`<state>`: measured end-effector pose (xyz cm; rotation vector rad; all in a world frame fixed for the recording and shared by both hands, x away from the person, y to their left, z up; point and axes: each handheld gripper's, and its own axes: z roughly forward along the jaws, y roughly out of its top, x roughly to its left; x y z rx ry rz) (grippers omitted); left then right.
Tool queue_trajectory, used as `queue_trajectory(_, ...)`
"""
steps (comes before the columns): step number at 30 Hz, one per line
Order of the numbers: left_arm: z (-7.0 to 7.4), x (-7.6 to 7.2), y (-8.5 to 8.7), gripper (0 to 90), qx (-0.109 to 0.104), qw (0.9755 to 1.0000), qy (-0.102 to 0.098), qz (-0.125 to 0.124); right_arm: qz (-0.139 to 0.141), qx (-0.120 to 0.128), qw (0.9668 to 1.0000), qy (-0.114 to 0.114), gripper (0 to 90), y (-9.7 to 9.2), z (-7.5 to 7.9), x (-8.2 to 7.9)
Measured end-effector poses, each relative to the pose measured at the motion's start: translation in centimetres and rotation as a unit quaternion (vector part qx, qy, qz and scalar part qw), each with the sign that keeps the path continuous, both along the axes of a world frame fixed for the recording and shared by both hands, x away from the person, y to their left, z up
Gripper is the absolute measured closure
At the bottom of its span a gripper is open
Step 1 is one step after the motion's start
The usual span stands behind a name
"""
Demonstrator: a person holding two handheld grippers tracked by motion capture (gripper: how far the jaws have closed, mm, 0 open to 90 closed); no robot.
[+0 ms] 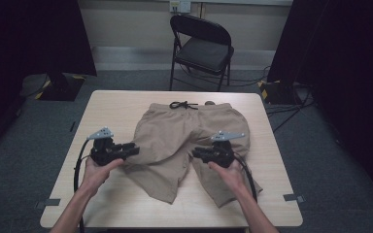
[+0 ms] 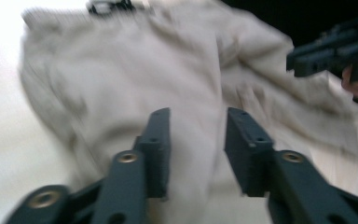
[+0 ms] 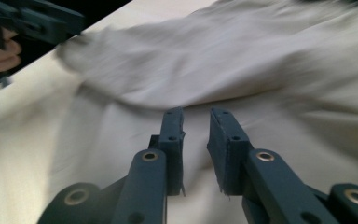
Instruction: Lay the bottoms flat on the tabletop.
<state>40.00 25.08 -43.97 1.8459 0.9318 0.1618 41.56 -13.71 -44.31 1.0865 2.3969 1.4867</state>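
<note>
Light wood table (image 1: 111, 104) on grey carpet, dark curtains both sides, person at the near edge with forearms coming in from the bottom of the high view.

Nearest: left hand (image 1: 96, 172) and right hand (image 1: 229, 174), each on a black two-jaw gripper with a grey three-cornered plate on top and a black cable trailing back along the arm.

Left gripper (image 1: 132, 149): tips at the outer edge of the person's-left leg of the shorts, pointing inward. Its own view is blurred, but the jaws stand apart with tan cloth showing through the gap, the pads not pressing on it. Released, nothing held.

Right gripper (image 1: 197, 153): tips at the inner edge of the other leg, near the crotch, pointing inward toward the left one. Its own view shows a narrow gap between the jaws, cloth lying beyond and below, nothing pinched. Released too.

Each gripper view also catches the other gripper farther off, across the cloth.

Tan shorts (image 1: 175, 141): lying flat mid-table, waistband at the far side, leg hems toward the person. Left leg hem ends short of the near edge; right leg runs under the right hand toward the near right corner. Some wrinkling around the crotch. Black drawstring (image 1: 183, 104) knotted at the waistband centre, just short of the far table edge.

Beyond the table: black folding chair (image 1: 201, 48) against the wall, well apart. Cables on the floor at far right.
</note>
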Motion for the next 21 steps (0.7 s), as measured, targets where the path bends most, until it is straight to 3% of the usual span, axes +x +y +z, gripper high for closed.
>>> queue_trajectory(3, -1.0, -0.7, 0.2, 45.0, 0.017, 0.9997, -0.002, 0.018, 0.035, -0.01, 0.9993, 0.009, 72.1, 1.9, -1.0, -1.1)
queue_trajectory(5, -2.0, -0.5, 0.7, 41.1, 0.025, 0.999, 0.007, 0.037, 0.061, -0.002, 0.998, 0.018, 62.6, 3.2, -1.6, -1.7)
queue_trajectory(7, -3.2, 0.0, 1.2, 41.0, 0.019, 0.9979, 0.022, 0.058, 0.086, -0.01, 0.996, 0.024, 53.7, 4.4, -2.3, -2.3)
queue_trajectory(10, -4.5, 0.5, 2.0, 45.5, 0.032, 0.995, 0.039, 0.086, 0.101, -0.033, 0.9938, 0.033, 46.4, 5.8, -3.5, -2.5)
queue_trajectory(13, -5.7, 1.0, 3.1, 52.7, 0.017, 0.9934, 0.062, 0.095, 0.106, -0.042, 0.9927, 0.04, 45.1, 6.3, -4.4, -2.7)
queue_trajectory(14, -5.8, 1.0, 3.3, 57.4, 0.007, 0.9938, 0.06, 0.093, 0.11, -0.051, 0.9918, 0.041, 45.2, 6.5, -4.7, -2.8)
queue_trajectory(16, -5.8, 1.0, 3.4, 67.3, 0.002, 0.9943, 0.059, 0.09, 0.115, -0.064, 0.9905, 0.038, 53.4, 6.8, -5.2, -3.1)
queue_trajectory(18, -5.5, 0.9, 3.4, 77.8, -0.008, 0.996, 0.051, 0.073, 0.12, -0.067, 0.99, 0.031, 73.6, 6.9, -5.4, -3.4)
queue_trajectory(19, -5.3, 0.7, 3.3, 82.6, -0.022, 0.9961, 0.053, 0.067, 0.125, -0.066, 0.9894, 0.033, 82.6, 6.9, -5.3, -3.5)
queue_trajectory(21, -4.6, 0.4, 3.3, 85.2, -0.037, 0.997, 0.045, 0.051, 0.135, -0.048, 0.9892, 0.033, 88.5, 6.6, -4.7, -3.7)
